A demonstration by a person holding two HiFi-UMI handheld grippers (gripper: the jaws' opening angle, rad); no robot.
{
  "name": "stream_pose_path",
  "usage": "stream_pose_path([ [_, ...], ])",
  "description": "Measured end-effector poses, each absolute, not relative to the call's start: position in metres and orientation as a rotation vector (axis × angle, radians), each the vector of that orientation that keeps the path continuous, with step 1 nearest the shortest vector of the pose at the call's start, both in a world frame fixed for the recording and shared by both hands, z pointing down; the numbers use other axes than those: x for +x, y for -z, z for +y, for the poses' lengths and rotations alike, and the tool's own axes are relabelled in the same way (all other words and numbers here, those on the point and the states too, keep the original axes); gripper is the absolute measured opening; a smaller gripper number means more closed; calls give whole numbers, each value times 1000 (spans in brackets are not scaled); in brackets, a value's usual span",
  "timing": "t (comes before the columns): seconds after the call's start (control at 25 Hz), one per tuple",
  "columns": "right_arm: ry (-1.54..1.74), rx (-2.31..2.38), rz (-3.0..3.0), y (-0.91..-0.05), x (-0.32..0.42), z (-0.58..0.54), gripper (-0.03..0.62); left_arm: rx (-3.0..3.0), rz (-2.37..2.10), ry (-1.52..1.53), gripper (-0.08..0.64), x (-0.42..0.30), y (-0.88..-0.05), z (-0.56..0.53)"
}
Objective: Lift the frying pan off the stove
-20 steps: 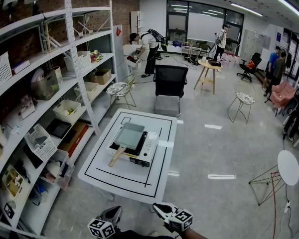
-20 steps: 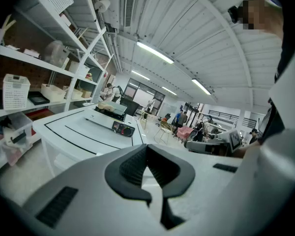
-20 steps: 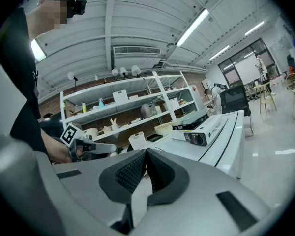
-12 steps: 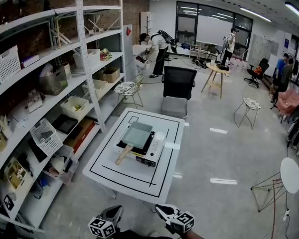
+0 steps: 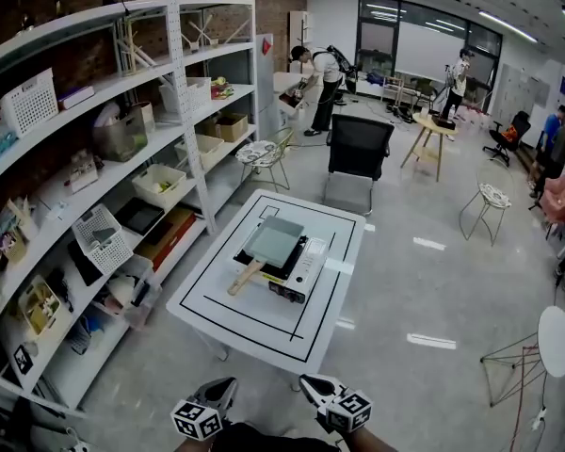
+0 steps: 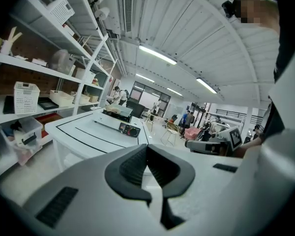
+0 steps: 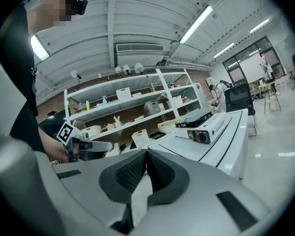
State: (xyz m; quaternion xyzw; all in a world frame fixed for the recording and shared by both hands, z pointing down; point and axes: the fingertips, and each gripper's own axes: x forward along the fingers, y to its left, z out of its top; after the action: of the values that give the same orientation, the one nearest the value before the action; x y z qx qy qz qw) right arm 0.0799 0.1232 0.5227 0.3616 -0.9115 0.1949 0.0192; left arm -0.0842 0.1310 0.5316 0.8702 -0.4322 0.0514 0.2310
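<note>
Frying pan (image 5: 272, 238) on stove (image 5: 297, 269), middle of the surface (image 5: 217, 314), handle (image 5: 247, 278) toward its near left corner | my left claw (image 6: 147, 151) and right claw (image 7: 146, 156): both closed, empty, well short | risk: I judge a handle-only grip could tip the pan or drag the stove

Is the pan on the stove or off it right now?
On. The pan rests flat on the stove, its handle sticking out over the table.

No legible text anywhere.
</note>
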Motion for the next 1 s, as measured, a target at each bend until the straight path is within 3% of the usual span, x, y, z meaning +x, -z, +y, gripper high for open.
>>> stream_pose_path([
  [1.0,-618,1075,-2806,-521,68,88,26,2329,-1302,-145,9,-126,-533,108],
])
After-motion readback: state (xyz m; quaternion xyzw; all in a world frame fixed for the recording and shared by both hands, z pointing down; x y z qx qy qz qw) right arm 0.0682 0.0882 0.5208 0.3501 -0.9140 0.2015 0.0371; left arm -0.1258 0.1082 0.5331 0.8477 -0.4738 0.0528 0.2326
